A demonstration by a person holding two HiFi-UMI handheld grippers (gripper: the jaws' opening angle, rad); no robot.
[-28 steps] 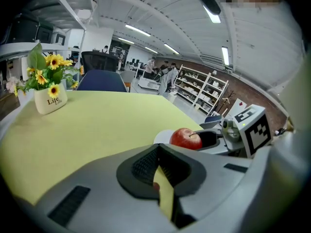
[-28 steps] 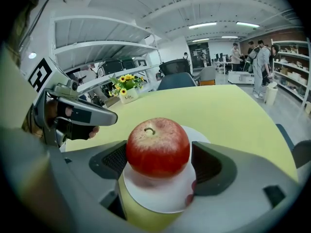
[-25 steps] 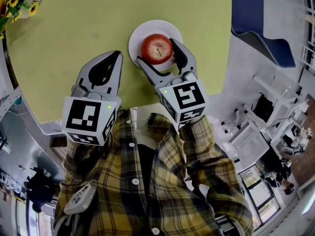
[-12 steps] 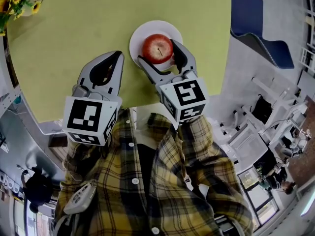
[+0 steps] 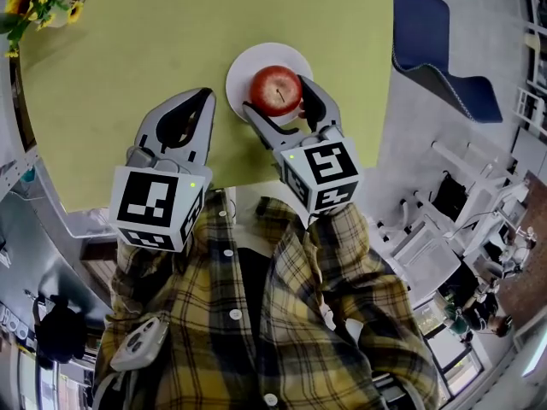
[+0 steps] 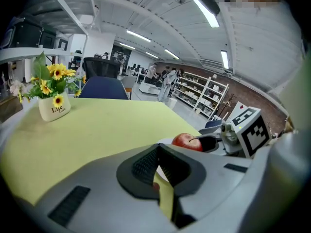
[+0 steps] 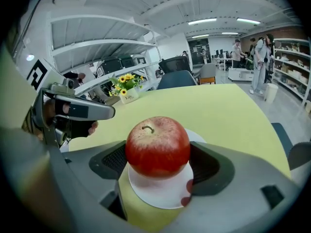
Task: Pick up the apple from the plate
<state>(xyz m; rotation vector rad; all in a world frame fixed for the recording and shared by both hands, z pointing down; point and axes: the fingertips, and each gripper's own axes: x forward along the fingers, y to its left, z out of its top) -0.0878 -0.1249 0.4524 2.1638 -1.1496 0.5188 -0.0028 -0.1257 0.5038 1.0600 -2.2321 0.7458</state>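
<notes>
Right claw (image 5: 277, 96): jaws closed partway onto the apple (image 7: 157, 147), one pad against each flank. The white plate (image 7: 158, 192) lies directly beneath the claw; I cannot tell whether the apple is clear of it.

Left claw (image 6: 157, 152): jaws together, nothing held. It sits just left of my right claw, over the near edge of the table (image 5: 128, 49).

Surface: yellow-green and matt. A pot of sunflowers (image 6: 52, 106) stands far ahead-left of my left claw.

Room: blue chair (image 5: 440, 54) to the right of my right claw. Shelving (image 6: 206, 93) stands far beyond, with strip lights (image 6: 206, 11) overhead.
</notes>
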